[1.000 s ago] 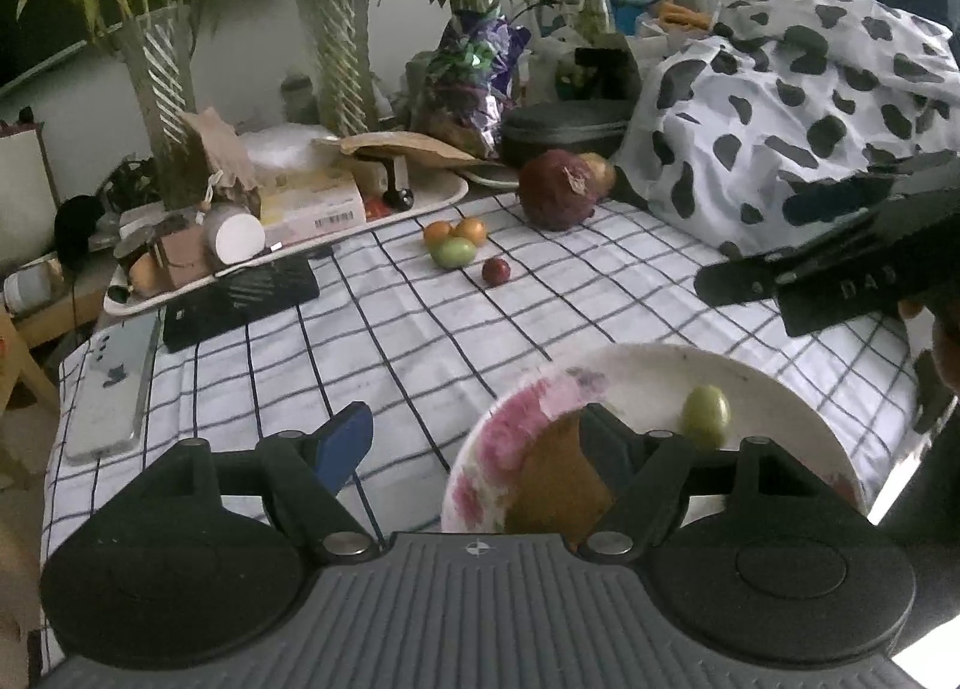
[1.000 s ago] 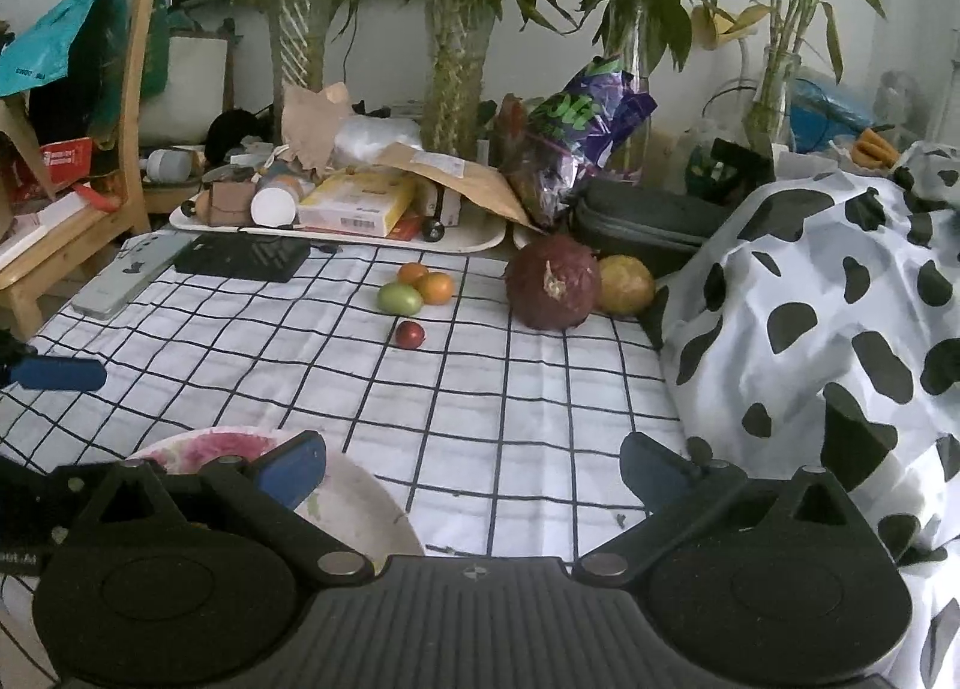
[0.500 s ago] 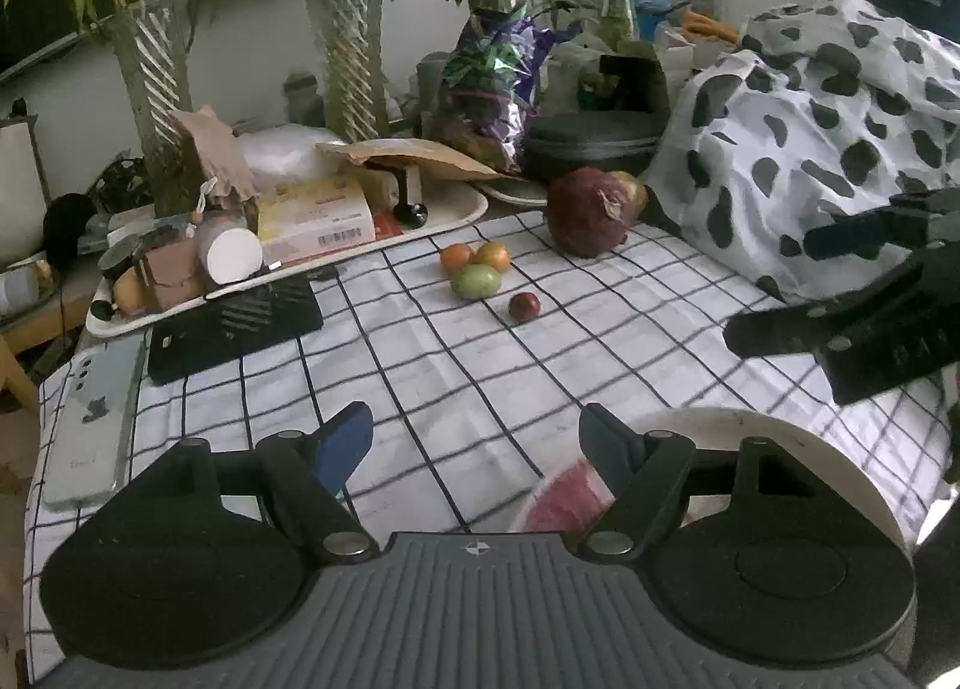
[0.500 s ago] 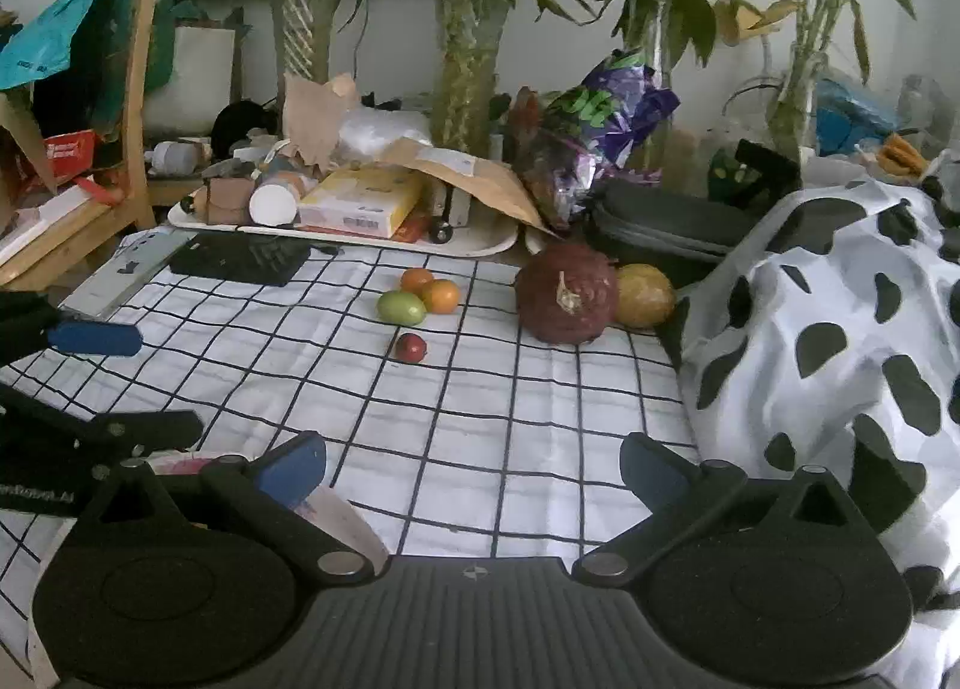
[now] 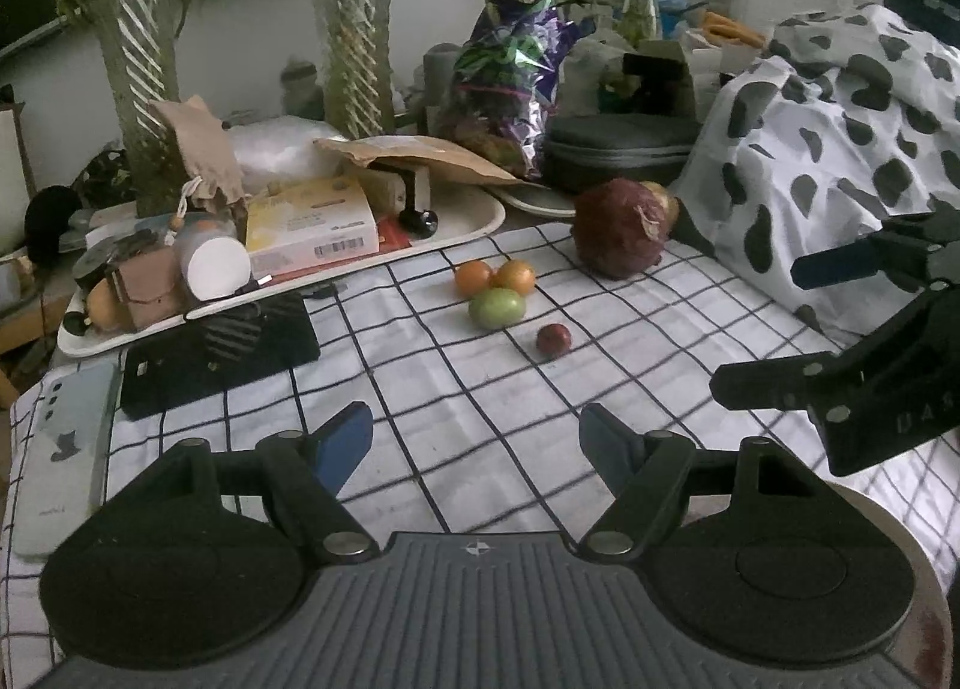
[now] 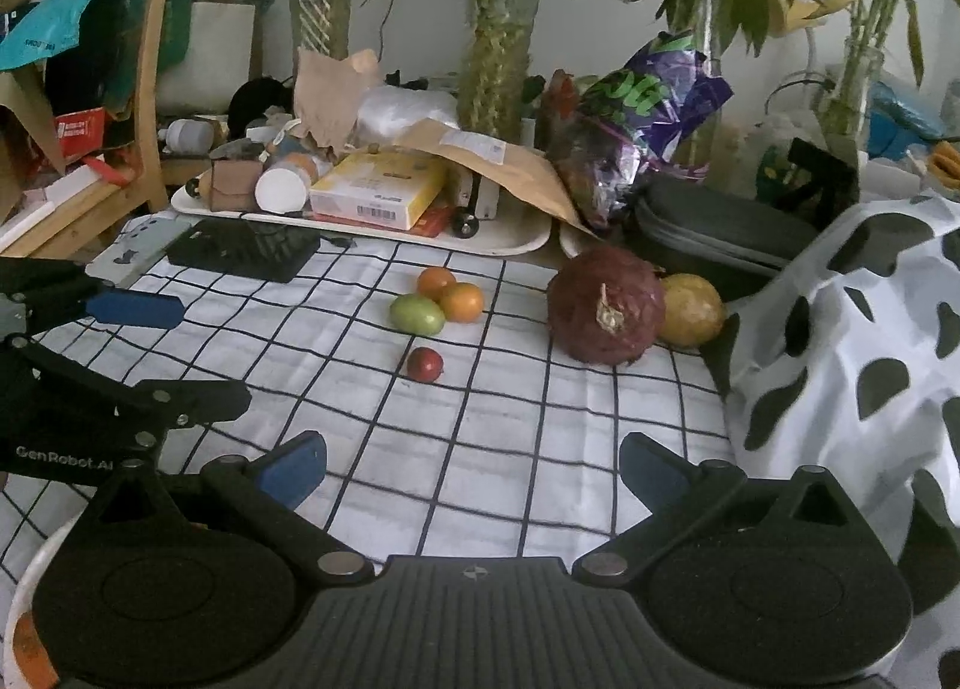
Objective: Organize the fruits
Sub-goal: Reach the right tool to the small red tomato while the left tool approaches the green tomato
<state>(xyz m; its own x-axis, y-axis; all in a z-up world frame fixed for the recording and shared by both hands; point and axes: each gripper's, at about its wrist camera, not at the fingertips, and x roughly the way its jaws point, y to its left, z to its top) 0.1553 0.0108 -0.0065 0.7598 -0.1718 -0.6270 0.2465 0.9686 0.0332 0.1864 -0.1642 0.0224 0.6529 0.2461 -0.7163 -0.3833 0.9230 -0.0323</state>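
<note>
Nearest to you, the left gripper has its jaws spread, and only the checked cloth lies between the blue pads. Your right gripper is spread as well, with nothing between its pads. Each gripper shows in the other's view: the right one enters from the right side of the left wrist view, the left one from the left side of the right wrist view, both above the cloth.

The plate sits at the near edge of the table, mostly hidden under the gripper bodies. You see only its white rim, and what lies in it I cannot tell.

Further on, near the middle of the cloth, a small red fruit lies alone. Just behind it are a green fruit and two orange fruits, the three close together and touching or almost touching. To the right of them a big dark red fruit stands near the spotted blanket, and a yellow fruit is just beside it on its right, touching it.

At the left edge lie a phone and a black case. Along the far edge is a white tray full of boxes and paper, then a purple bag, and glass vases with plants behind.
</note>
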